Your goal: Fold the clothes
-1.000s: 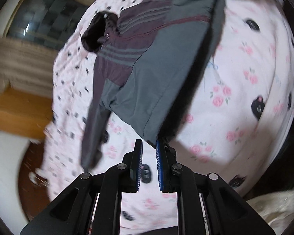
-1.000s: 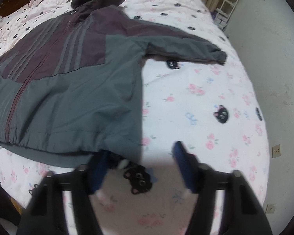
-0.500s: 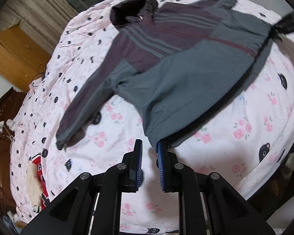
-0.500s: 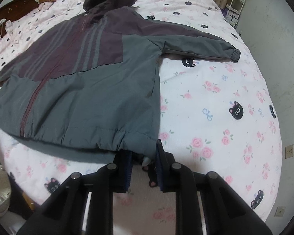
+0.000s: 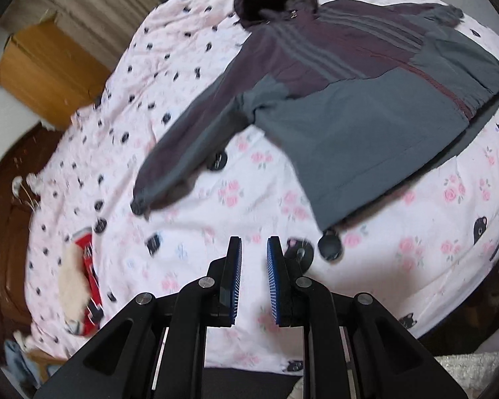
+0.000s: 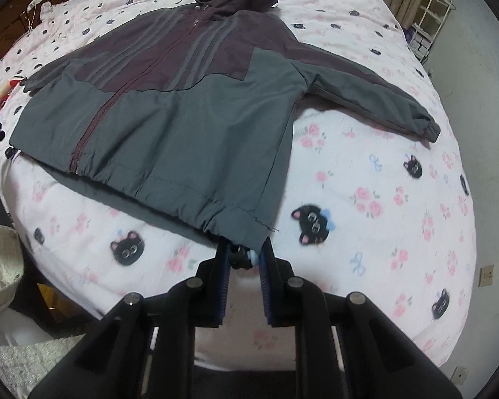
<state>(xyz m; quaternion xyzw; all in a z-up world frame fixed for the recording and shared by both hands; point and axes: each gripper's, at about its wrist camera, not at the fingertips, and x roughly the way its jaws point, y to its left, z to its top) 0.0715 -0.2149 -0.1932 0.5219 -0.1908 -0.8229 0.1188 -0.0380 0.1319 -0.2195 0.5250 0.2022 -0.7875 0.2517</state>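
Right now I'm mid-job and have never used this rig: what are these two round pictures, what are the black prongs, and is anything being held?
Each round picture comes from a fisheye camera mounted on a hand-held gripper, looking forward along its two fingers. There is no robot arm; a person carries one gripper in each hand.

The black prongs with blue pads are those fingers. In the left wrist view, the left gripper is open and holds nothing; the jacket's hem corner lies just beyond it.

In the right wrist view, the right gripper sits at the other hem corner, with fabric reaching between its pads, but I cannot tell whether it is clamped.

The grey and maroon hooded jacket lies spread flat, zipper up, sleeves out, on a pink bedspread printed with roses and black cats.
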